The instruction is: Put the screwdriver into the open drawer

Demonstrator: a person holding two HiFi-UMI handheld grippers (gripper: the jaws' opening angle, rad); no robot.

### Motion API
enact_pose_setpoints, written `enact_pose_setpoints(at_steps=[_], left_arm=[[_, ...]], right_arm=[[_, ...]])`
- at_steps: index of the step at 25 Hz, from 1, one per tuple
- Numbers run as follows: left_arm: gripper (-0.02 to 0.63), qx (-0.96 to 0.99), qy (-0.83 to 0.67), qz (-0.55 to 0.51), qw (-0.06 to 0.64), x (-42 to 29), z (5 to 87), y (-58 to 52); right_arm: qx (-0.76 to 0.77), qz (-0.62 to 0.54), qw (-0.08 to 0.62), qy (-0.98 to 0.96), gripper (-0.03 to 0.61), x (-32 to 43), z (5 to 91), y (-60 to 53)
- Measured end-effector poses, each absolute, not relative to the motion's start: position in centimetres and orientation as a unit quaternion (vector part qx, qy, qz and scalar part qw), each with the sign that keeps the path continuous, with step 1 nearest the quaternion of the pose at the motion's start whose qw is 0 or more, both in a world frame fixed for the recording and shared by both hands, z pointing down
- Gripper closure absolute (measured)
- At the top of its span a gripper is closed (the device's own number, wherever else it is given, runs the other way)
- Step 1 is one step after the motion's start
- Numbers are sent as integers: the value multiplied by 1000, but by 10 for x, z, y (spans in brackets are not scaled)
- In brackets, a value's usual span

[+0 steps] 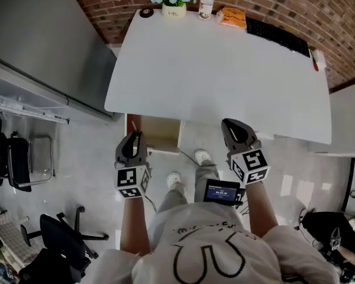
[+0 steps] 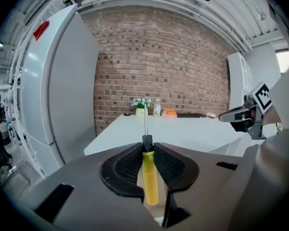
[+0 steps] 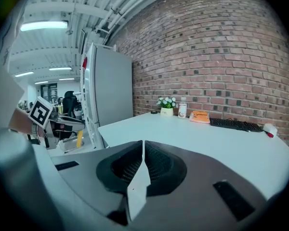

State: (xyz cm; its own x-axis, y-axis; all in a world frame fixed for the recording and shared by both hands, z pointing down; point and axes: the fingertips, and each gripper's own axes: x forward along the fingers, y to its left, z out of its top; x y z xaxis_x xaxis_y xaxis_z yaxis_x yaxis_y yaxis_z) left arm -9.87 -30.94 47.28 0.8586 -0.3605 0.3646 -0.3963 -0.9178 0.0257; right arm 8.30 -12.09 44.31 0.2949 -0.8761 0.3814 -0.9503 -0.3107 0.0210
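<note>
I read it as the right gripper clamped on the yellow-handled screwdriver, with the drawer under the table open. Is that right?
Not quite: the left gripper is the one clamped on the yellow-handled screwdriver, as the left gripper view shows. The right gripper is shut on nothing. The drawer under the table is open.

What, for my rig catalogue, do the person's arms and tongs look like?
The left tongs and right tongs are dark grey with ribbed black pads. Each carries a white cube with black square markers. The forearms are bare below a white short-sleeved T-shirt with black line print.
</note>
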Motion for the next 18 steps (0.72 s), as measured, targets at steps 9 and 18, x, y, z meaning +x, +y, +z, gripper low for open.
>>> enact_pose_setpoints(at_steps=[9,18], left_arm=[[535,963,-164,204,62,-118,520,-307],[535,965,-117,227,63,-112,564,-293]], right_arm=[[820,184,120,-529,552,53,486,-93],[838,218,117,-487,552,37,529,-59]])
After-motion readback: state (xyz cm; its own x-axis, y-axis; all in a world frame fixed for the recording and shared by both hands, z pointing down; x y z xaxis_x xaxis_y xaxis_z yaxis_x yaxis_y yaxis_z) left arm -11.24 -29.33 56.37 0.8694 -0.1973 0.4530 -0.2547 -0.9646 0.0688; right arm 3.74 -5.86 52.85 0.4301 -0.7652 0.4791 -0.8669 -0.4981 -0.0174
